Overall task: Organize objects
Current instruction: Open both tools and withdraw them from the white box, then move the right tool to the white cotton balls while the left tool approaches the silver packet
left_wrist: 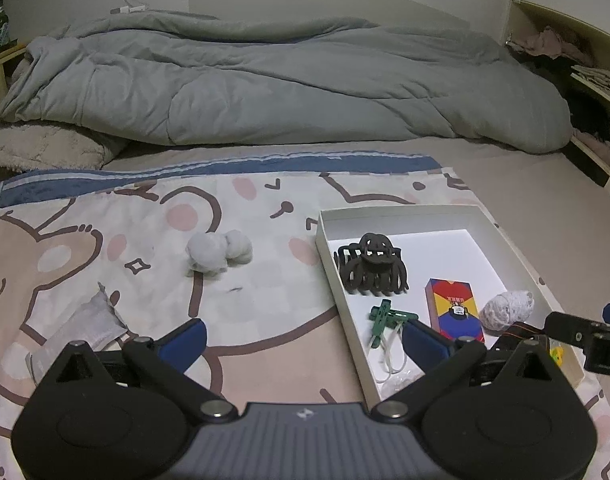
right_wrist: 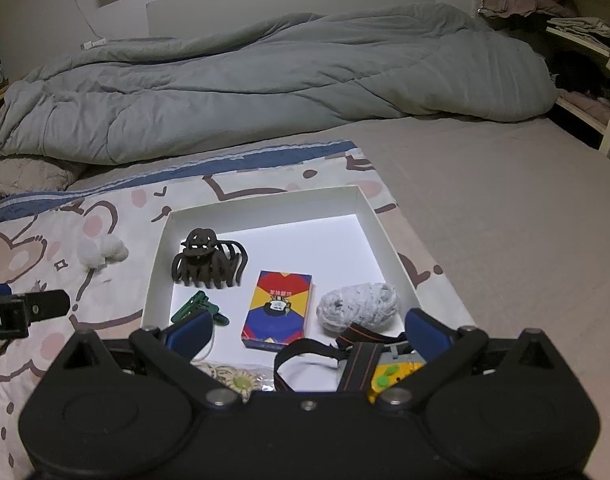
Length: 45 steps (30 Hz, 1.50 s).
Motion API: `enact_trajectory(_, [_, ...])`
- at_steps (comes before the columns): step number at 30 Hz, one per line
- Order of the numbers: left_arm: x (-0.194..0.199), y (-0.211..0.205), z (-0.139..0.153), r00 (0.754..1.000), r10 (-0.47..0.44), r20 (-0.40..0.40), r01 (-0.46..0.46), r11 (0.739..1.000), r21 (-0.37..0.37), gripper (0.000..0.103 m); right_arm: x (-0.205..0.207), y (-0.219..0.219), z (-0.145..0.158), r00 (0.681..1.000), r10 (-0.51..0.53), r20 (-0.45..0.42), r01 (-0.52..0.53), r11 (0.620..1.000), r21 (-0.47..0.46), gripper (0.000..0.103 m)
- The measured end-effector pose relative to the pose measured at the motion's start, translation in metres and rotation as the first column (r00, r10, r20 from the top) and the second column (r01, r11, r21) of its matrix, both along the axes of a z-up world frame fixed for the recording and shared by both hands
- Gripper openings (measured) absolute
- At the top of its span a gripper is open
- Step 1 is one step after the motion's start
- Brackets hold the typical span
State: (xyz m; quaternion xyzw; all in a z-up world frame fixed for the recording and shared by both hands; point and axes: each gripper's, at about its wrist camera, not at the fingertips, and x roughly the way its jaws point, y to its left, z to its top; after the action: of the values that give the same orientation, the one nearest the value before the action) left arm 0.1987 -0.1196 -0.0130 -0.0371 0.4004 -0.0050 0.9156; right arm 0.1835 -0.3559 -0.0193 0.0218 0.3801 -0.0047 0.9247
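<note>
A white shallow box lies on the cartoon blanket. In it are a dark hair claw, a green clip, a colourful card box, a grey-white sock ball and a yellow device with a black strap. A white sock bundle lies on the blanket left of the box. My left gripper is open and empty over the box's left edge. My right gripper is open over the box's near part, above the strap.
A grey duvet is bunched across the far side of the bed. A crumpled grey wrapper lies at the near left. Shelves with clothes stand at the right. Bare sheet stretches right of the box.
</note>
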Motion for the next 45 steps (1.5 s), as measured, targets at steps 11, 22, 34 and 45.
enact_trajectory(11, [-0.005, 0.023, 0.002, 0.999, 0.042, 0.006, -0.042, 0.999, -0.007, 0.103, 0.003, 0.007, 0.001, 1.000, -0.005, -0.004, 0.005, 1.000, -0.002, 0.103])
enact_trajectory(22, [-0.016, 0.074, 0.009, 0.992, 0.128, 0.019, -0.128, 0.992, 0.001, 0.103, 0.021, 0.044, -0.001, 0.999, 0.039, -0.013, -0.039, 0.999, -0.008, 0.103])
enact_trajectory(34, [-0.031, 0.132, 0.009, 0.979, 0.201, 0.025, -0.201, 0.979, 0.030, 0.103, 0.031, 0.108, 0.005, 0.991, 0.132, 0.008, -0.132, 0.991, 0.020, 0.103])
enact_trajectory(45, [-0.039, 0.175, 0.009, 0.974, 0.221, 0.051, -0.222, 0.975, 0.017, 0.103, 0.037, 0.153, 0.003, 0.980, 0.199, 0.029, -0.200, 0.980, 0.020, 0.103])
